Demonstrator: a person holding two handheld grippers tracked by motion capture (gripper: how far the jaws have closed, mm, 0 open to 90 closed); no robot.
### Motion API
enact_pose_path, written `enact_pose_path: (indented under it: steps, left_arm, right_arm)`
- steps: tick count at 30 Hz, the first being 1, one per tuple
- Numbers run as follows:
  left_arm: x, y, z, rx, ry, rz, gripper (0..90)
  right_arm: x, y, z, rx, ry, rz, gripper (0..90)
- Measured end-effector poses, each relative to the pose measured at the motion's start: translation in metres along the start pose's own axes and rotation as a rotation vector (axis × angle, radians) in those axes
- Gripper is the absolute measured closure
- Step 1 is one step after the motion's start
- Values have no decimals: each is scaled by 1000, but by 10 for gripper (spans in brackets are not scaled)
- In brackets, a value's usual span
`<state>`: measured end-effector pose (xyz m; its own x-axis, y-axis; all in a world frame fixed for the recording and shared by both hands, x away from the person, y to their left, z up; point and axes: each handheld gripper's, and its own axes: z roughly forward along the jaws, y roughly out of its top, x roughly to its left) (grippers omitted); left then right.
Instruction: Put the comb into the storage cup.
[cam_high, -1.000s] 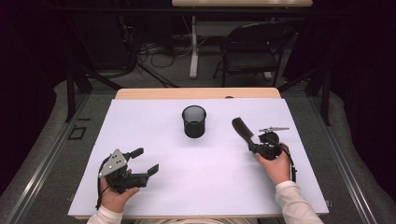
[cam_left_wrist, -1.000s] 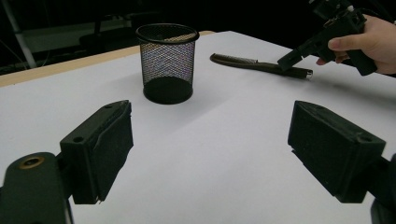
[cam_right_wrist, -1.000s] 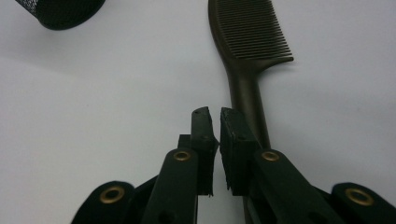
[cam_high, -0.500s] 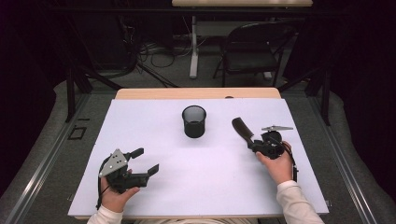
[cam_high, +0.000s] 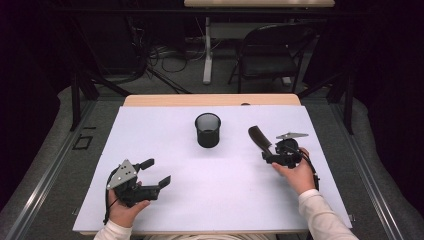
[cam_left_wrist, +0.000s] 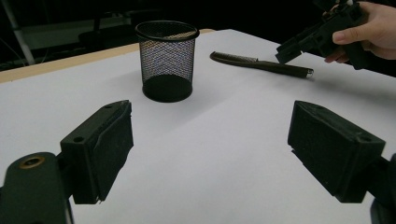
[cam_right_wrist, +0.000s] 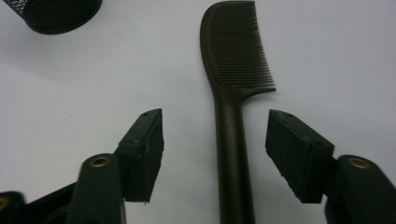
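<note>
Beside the comb (cam_right_wrist: 231, 107), mesh cup (cam_high: 208, 130), left gripper (cam_high: 152, 172) well apart

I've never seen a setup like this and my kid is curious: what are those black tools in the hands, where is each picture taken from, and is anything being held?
A person sits at a table covered by a white sheet and holds a hand-operated two-jaw gripper in each hand. The high view looks down from above the person's side: the left gripper is at the lower left, the right gripper at the right. The other two pictures come from small cameras riding on the grippers, looking along their black jaws.

On the sheet stand a black mesh cup and, beside it, a dark comb lying flat. In the right gripper view the comb's handle lies between the jaws, which have just been opening; the pads stand clear of it, so it is not gripped. The left gripper's jaws are wide open with nothing between them.
</note>
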<state>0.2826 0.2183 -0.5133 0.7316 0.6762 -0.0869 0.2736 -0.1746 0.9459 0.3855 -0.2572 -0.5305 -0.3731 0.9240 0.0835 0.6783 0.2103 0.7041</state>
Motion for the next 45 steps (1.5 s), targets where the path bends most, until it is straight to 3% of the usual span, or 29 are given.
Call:
enact_pose_path:
  steps: [2, 5, 8, 12, 17, 22, 25, 38, 45]
  left_arm:
    - [0, 0, 0, 1, 0, 1, 142]
    - [0, 0, 0, -1, 1, -1, 142]
    - [0, 0, -1, -1, 1, -1, 142]
    - [0, 0, -1, 0, -1, 1, 142]
    - [0, 0, 0, 2, -1, 1, 142]
    - [-1, 0, 0, 0, -4, 2, 142]
    - [-1, 0, 0, 0, -4, 1, 142]
    - [-1, 0, 0, -1, -5, 2, 142]
    - [-1, 0, 0, 1, -6, 5, 142]
  right_arm:
    - [3, 8, -2, 20, -17, -37, 340]
    - [5, 12, -3, 43, -18, -35, 330]
    - [6, 18, -5, 74, -24, -72, 296]
    - [3, 27, -7, 130, -58, -90, 238]
    - [-5, 34, -9, 165, -67, -73, 152]
    - [-10, 41, -10, 188, -61, -37, 140]
    - [-11, 45, -11, 192, -65, -47, 112]
    - [-4, 56, -3, 265, -66, -104, 146]
    - [-3, 59, 5, 308, -90, -118, 155]
